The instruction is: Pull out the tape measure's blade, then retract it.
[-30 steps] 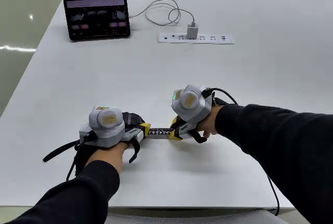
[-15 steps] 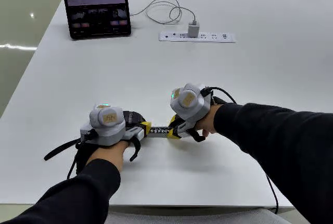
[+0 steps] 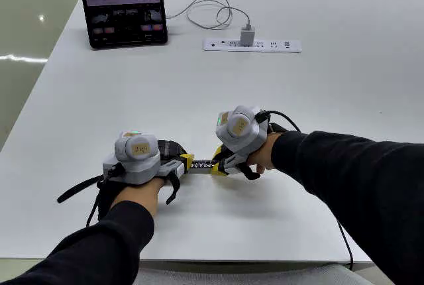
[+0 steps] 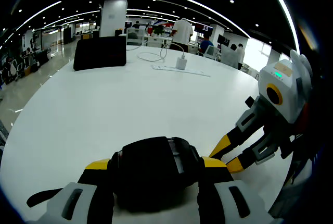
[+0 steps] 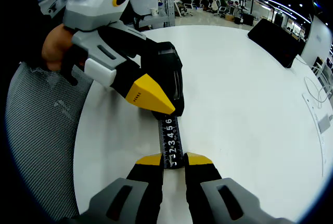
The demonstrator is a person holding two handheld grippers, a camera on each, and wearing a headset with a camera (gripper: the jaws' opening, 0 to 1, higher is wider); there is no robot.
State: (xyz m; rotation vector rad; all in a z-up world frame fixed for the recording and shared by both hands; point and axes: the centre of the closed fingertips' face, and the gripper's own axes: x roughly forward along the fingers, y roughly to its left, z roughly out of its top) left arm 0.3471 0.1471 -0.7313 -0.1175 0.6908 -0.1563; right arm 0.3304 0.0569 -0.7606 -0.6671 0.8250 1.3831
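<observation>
White bench (image 3: 218, 93), my left gripper (image 4: 155, 164) clamps the hard tape measure case (image 5: 169, 78), right gripper (image 5: 175, 160) pinches the thin springy blade (image 5: 168, 138) at its tip, probably slippery.

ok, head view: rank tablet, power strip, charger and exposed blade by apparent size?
1. tablet
2. power strip
3. charger and blade: both tiny, too close to rank. The blade is also nearer the camera.

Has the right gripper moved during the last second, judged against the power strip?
Yes, slightly. Against the power strip, the right gripper has shifted left, toward the left gripper that holds the tape measure, so less blade shows between them.
</observation>
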